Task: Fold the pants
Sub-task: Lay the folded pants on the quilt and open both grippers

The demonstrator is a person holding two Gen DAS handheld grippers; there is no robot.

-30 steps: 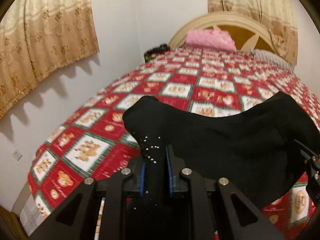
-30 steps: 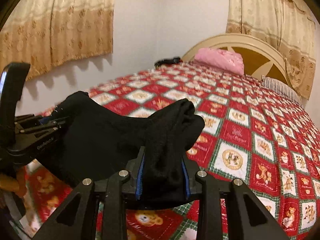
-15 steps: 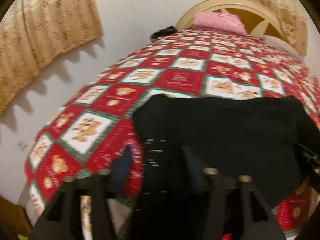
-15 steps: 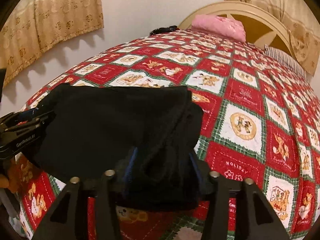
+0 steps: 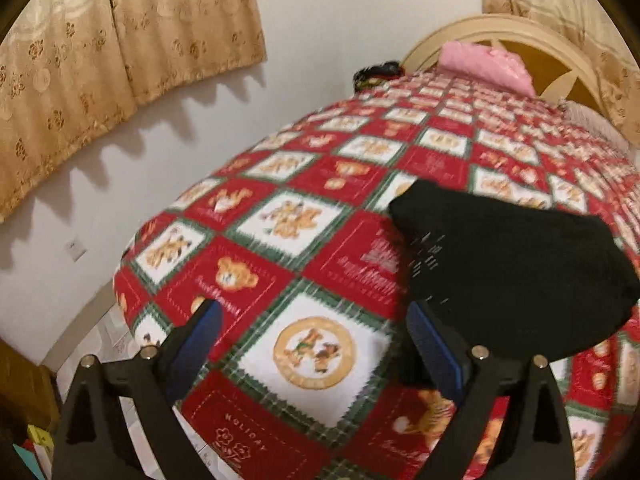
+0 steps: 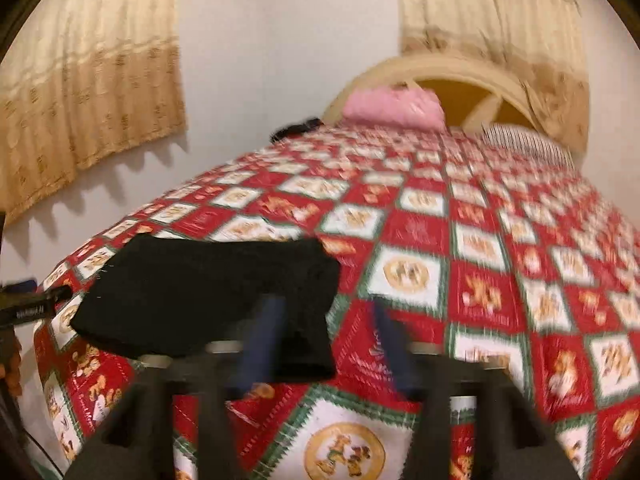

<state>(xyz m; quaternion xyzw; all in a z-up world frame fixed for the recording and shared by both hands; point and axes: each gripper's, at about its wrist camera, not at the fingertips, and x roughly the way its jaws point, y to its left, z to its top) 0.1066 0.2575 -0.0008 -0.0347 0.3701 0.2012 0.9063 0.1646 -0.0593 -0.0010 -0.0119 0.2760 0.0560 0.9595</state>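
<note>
Your bed [image 5: 312, 248], under a red-and-white teddy-bear quilt, carries folded black fabric pants [image 5: 520, 264] near its foot and a pink pillow [image 5: 484, 60] at the headboard.

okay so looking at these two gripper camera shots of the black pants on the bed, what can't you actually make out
- Black pants, left wrist view: right end cut off by the lens edge; near edge hidden behind the left gripper.
- Fold layers: fabric too dark in both views.
- Right gripper, right wrist view: motion blur smears its closing fingers.
- Dark object by the headboard: too small to identify.

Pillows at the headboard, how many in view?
2. A pink pillow leans on the headboard toward the wall side; a striped pillow lies to its right. More may be hidden behind the bedspread's rise.
</note>
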